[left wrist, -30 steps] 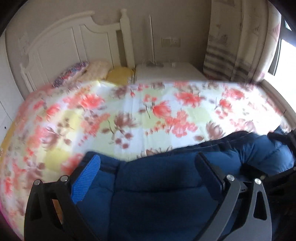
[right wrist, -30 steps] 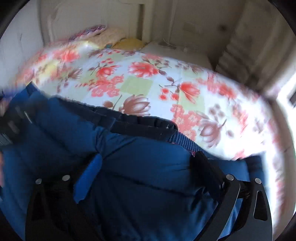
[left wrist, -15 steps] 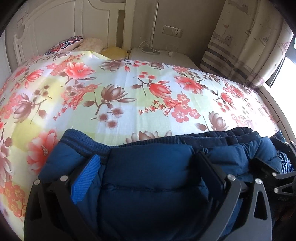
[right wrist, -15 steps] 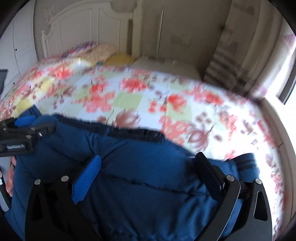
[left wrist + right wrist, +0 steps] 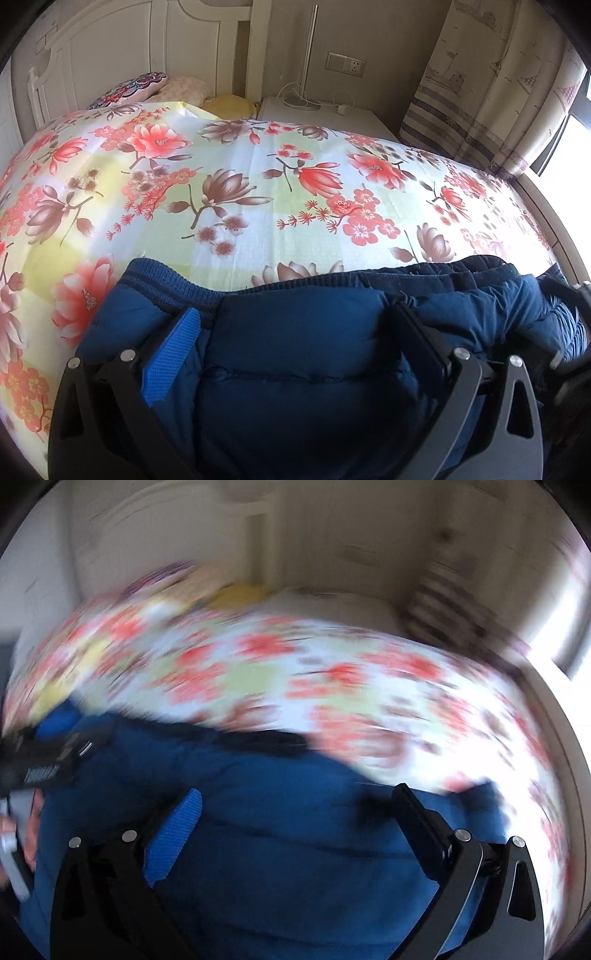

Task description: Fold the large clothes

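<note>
Between each wide-open gripper's fingers — left (image 5: 295, 314), right (image 5: 295, 794) — lies the blue jacket (image 5: 303, 354), ungrasped.

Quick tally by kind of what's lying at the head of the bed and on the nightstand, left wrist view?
Pillows: 3, patterned pillow, cream pillow, yellow pillow
Lamp: 1, lamp on the nightstand
Charger plug: 1, plug
Total: 5

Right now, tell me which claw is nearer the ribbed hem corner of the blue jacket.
Left. The left claw sits just behind the ribbed hem corner; the right claw is at the far end of the jacket.
</note>
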Available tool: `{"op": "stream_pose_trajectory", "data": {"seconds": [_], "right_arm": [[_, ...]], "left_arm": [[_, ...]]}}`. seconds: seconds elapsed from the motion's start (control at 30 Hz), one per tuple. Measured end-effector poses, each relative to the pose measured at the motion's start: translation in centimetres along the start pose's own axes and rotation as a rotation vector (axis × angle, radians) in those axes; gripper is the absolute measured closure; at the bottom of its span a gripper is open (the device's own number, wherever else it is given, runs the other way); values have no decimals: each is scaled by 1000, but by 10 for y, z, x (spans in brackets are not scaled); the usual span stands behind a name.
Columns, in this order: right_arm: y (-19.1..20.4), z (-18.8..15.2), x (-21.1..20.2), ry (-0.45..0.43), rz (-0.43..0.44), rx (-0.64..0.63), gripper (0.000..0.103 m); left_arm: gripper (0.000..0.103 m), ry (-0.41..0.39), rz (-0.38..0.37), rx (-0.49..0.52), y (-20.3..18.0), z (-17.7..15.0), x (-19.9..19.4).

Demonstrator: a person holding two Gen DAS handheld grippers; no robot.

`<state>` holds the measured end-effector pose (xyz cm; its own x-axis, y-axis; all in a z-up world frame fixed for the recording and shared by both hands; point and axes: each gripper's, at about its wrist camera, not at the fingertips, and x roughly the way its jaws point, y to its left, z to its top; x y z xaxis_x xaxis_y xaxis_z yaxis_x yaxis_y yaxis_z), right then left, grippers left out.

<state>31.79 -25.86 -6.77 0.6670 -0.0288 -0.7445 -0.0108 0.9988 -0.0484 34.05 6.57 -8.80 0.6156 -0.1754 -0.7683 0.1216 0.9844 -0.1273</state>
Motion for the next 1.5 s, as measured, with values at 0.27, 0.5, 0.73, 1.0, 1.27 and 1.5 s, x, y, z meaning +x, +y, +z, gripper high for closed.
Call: {"op": "stream_pose_trajectory", "data": {"seconds": [0.27,0.5,0.73,1.0,1.27,1.5], "right_arm": [[-88,-20,22,74,49,260,4],[-73,-19,28,78,-14,198,4],[-75,-21,28,72,-1,212,4],[-74,-21,27,68,3,218,4],[-74,-21,25,62,2,220,4],[-55,-15,-15,-52,-24,176,5]], "left_arm": [[2,3,-4,-3,1,1,0],[2,-72,-58,43,-37,8,-37],[2,66,-12,372,-133,-16,6],[2,-65,22,187,-59,7,-30],[2,42,0,-39,24,3,-7],[2,4,106,36,13,0,-13]]}}
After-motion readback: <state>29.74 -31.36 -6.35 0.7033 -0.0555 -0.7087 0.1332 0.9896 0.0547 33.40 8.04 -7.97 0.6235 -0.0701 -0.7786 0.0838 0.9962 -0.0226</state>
